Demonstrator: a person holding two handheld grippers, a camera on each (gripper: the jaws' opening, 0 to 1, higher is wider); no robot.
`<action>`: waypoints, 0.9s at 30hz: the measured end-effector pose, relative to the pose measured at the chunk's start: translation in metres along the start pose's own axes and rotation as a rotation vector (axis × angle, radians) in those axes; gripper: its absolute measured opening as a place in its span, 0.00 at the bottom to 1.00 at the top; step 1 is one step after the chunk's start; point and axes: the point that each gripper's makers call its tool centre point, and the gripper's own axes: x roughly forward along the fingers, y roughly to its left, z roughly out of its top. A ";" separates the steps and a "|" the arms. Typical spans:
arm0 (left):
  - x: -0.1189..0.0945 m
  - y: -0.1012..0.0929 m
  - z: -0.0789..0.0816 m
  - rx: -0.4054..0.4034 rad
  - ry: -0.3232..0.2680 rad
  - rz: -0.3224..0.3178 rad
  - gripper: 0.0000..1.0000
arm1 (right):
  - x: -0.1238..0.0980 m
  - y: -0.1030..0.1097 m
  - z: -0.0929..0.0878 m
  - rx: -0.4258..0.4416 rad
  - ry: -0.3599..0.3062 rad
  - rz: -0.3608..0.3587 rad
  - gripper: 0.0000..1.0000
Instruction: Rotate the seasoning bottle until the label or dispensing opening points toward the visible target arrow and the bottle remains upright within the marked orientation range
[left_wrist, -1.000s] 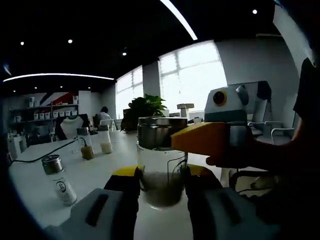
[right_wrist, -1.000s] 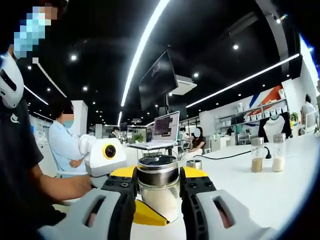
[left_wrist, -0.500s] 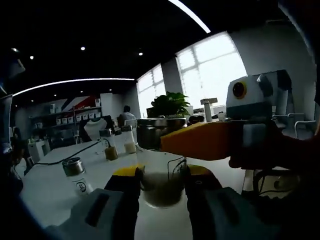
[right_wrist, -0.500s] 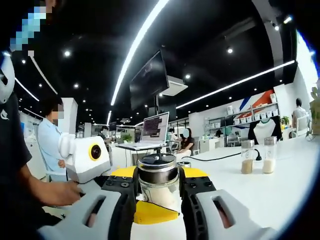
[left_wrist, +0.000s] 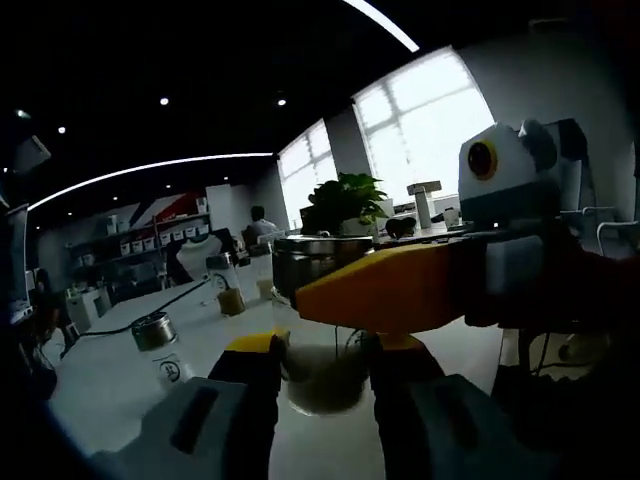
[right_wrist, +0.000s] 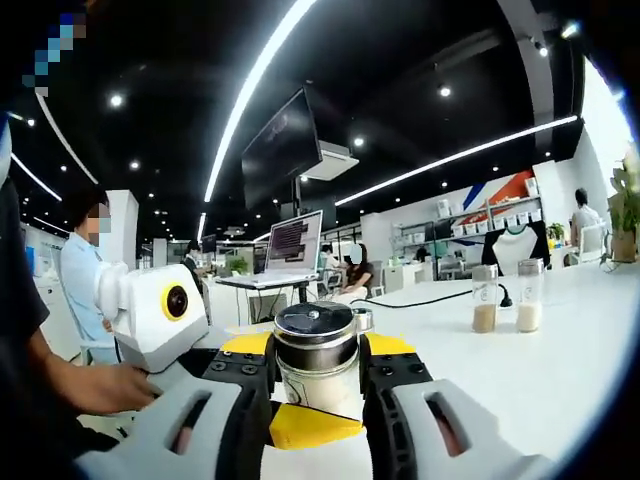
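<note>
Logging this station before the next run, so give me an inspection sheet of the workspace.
Surface: white table, bare around the jar.
Job's things: glass seasoning jar with metal lid, upright, gripped from two sides; no target arrow seen.
Clutter: small lidded bottle standing apart; two tall shakers further back.
Grippers: left gripper shut on the jar; right gripper shut on the jar.
Cables: black cable lying across the table.
Surroundings: laptop on a stand, hanging screen, shelves, potted plant, windows, seated people.
</note>
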 end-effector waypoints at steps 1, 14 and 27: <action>0.000 -0.001 0.000 -0.009 -0.001 -0.012 0.36 | -0.001 0.001 -0.001 -0.023 0.009 0.000 0.30; -0.005 0.024 -0.005 -0.069 -0.024 0.012 0.63 | 0.007 -0.023 0.003 -0.015 0.013 -0.010 0.30; -0.026 0.078 -0.004 -0.136 -0.057 0.155 1.00 | 0.027 -0.051 -0.004 -0.005 0.067 0.021 0.30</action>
